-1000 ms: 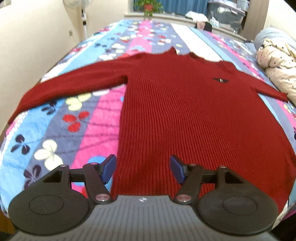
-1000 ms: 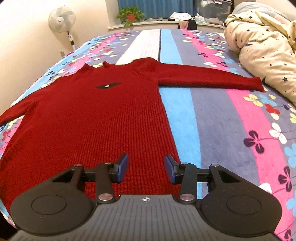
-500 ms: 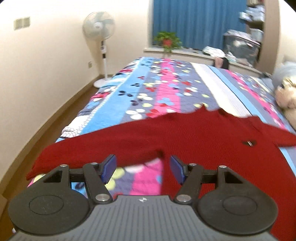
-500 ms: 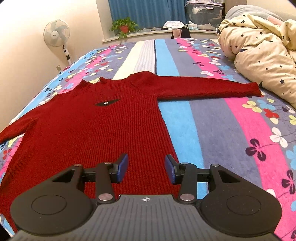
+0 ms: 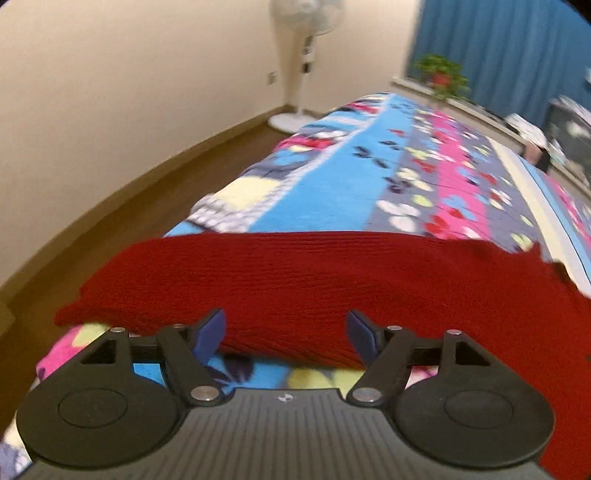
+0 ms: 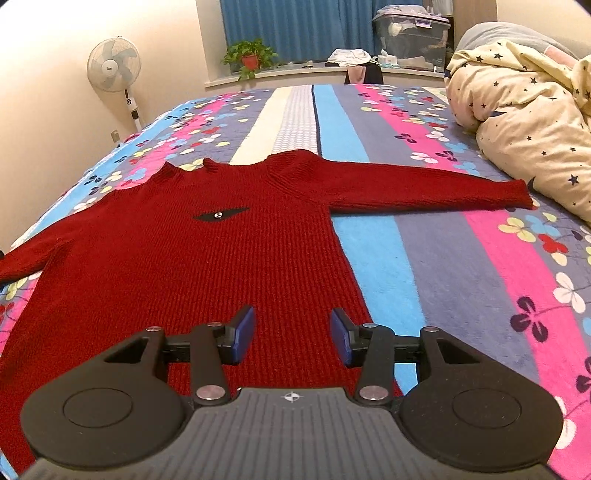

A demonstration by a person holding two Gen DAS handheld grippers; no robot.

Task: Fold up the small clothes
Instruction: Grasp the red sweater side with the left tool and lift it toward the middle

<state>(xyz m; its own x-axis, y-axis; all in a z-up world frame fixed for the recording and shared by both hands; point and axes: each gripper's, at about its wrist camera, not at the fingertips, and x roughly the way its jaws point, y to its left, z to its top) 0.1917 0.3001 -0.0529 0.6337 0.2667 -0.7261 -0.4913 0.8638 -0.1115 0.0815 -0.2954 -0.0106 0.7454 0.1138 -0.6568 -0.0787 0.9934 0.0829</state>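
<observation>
1. The red sweater (image 6: 192,266) lies flat on the bed (image 6: 461,280), front side up, with both sleeves spread out to the sides
2. Its right-hand sleeve (image 6: 424,188) reaches toward the cream duvet with stars (image 6: 524,110), and the cuff ends near it; if they touch I cannot tell
3. A small black patch (image 6: 219,215) sits on the chest of the sweater
4. The right gripper (image 6: 291,336) hangs over the lower part of the sweater body, close to its side edge. The jaws stand moderately open and the blue pads (image 6: 243,334) hold nothing
5. The left gripper (image 5: 286,332) is over the other sleeve (image 5: 295,280), which lies across the bed near the edge. Its jaws are opening; the sleeve shows in the gap between the blue pads (image 5: 210,332), but they do not press on it
6. The left wrist view is somewhat blurred
7. A standing fan (image 6: 114,70) is by the wall beside the bed, and a potted plant (image 6: 249,55) stands on the sill before the blue curtain (image 6: 295,22)
</observation>
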